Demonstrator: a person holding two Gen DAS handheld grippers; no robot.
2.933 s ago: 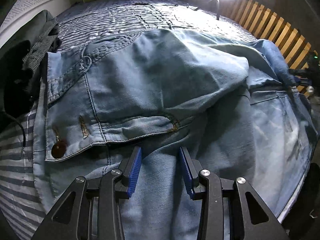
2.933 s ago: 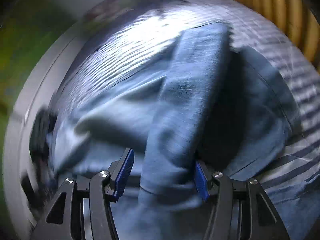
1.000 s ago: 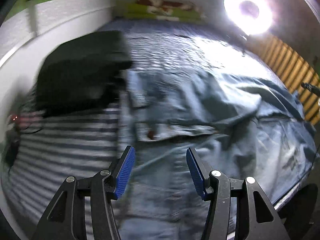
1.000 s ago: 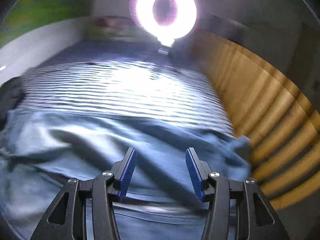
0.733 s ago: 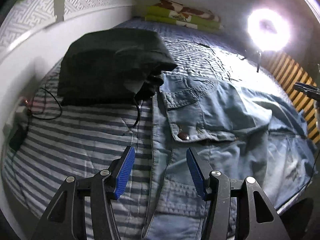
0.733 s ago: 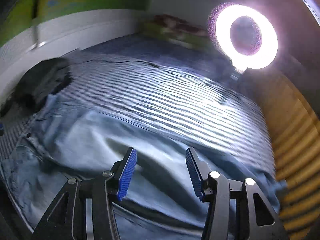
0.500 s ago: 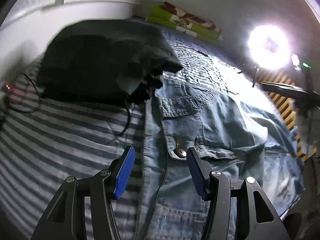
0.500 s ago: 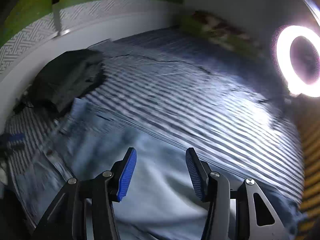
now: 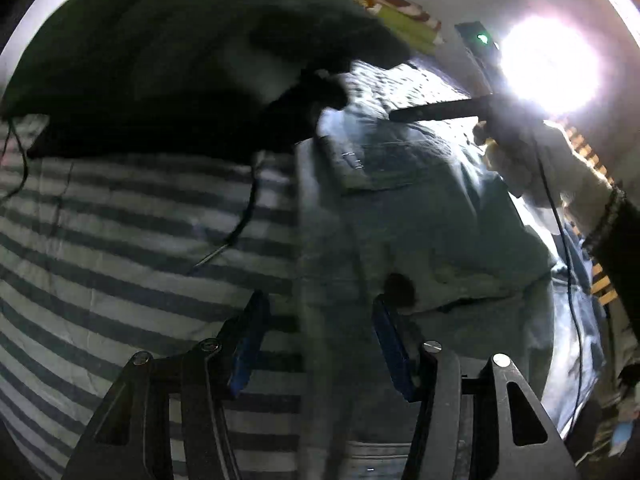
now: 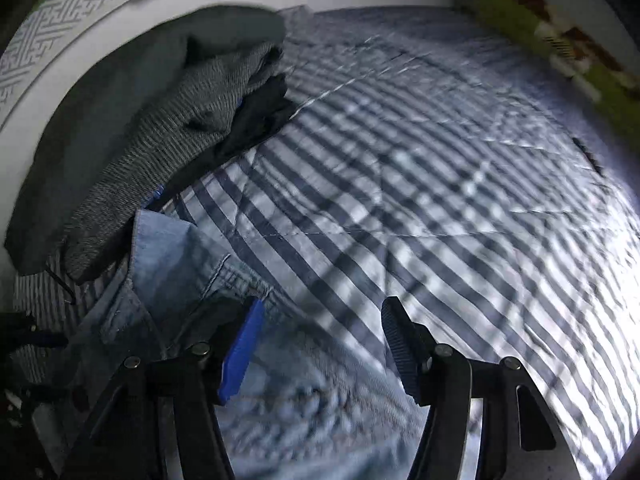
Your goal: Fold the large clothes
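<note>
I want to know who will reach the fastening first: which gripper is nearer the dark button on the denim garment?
Left. The left gripper has the button just past its right fingertip. The right gripper is over the garment's far edge, no button in view.

No readable text, label or number shows anywhere.

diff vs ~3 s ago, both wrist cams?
The right gripper has let go of the denim fold it pinched and swung across to the denim garment's collar end; its jaws are opening, nothing clamped. The left gripper moved onto the garment's edge, open. Dark clothes pile and striped bedcover unchanged.
</note>
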